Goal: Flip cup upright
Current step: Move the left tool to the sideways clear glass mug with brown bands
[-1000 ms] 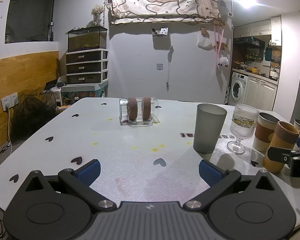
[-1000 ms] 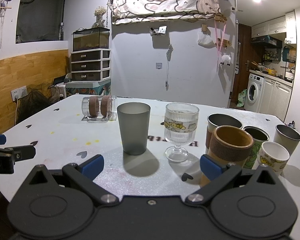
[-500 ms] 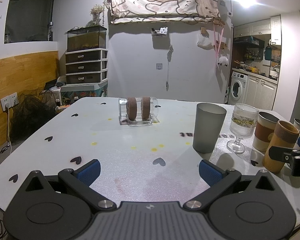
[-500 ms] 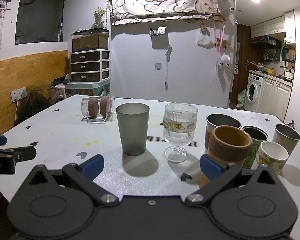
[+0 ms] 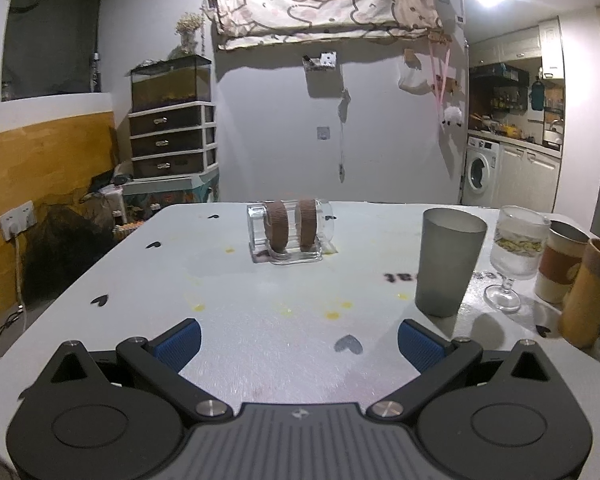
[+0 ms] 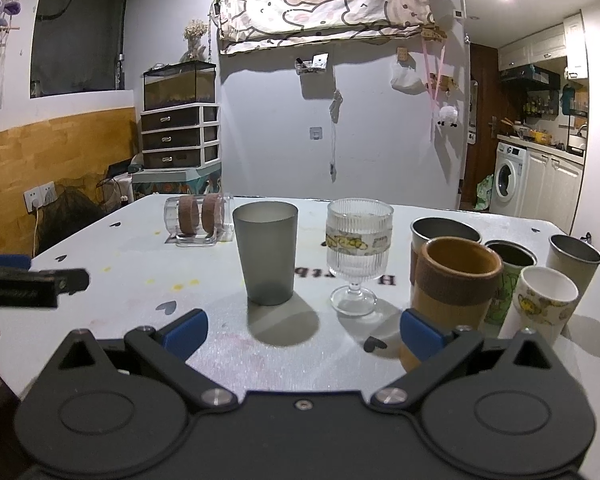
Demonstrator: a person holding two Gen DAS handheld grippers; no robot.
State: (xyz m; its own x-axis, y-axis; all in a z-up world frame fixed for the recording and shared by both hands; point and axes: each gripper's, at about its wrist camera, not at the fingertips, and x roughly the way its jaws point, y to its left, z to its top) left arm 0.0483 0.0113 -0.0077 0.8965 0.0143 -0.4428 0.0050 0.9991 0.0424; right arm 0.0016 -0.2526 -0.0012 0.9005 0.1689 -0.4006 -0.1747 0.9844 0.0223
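A clear glass cup with two brown bands (image 5: 290, 230) lies on its side toward the far middle of the white table (image 5: 260, 320). It also shows in the right wrist view (image 6: 198, 220), far left. My left gripper (image 5: 299, 345) is open and empty over the near table, well short of the cup. My right gripper (image 6: 303, 334) is open and empty in front of a row of upright cups. The left gripper's fingertip (image 6: 36, 282) shows at the left edge of the right wrist view.
Upright on the right stand a grey tumbler (image 6: 266, 252), a ribbed stemmed glass (image 6: 358, 254), a tan cup with a brown sleeve (image 6: 456, 280), and several mugs (image 6: 548, 304). The table's left edge (image 5: 80, 276) drops to the floor.
The left gripper has advanced slightly toward the lying cup. In the right wrist view its fingertip has moved up and right. The cups have not moved.
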